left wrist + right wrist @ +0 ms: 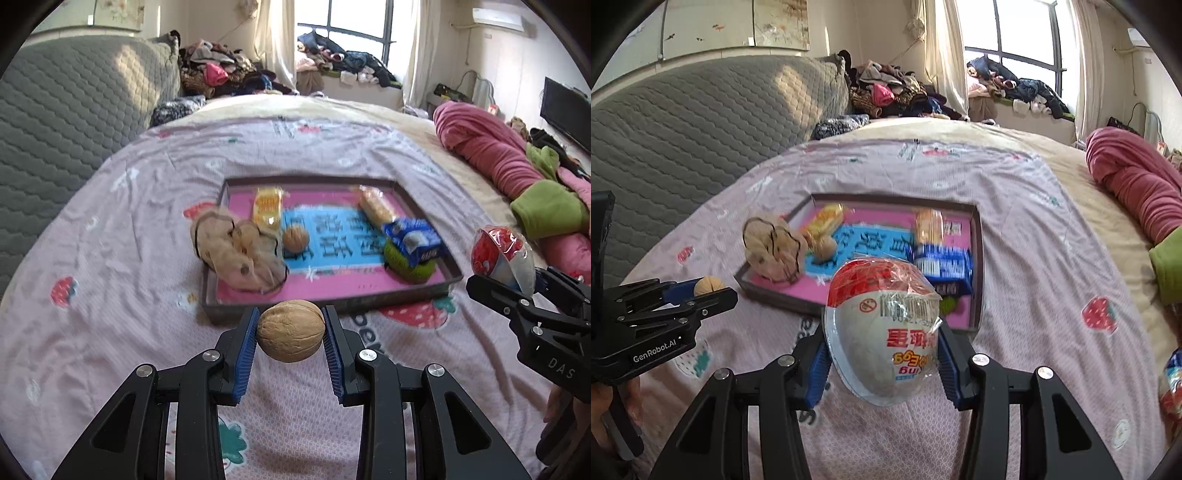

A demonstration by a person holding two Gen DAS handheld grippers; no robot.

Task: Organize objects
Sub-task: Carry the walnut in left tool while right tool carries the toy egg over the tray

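Above a pink strawberry-print bedsheet [122,229], the left gripper [291,334] pinches a walnut [290,331] at lower centre of its view, while the right gripper [884,363] clamps a wrapped egg [886,328]; beyond both, mid-frame, a tray [236,314] holds a second walnut [294,239], snack packets and a beige plush toy [236,254]

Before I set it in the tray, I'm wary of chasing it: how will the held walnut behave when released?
The walnut looks round and hard-shelled, so it will probably roll on the tray's flat floor. It seems light, pinched only at its ends by the left gripper. Another walnut sits still there, so a gentle release may hold.
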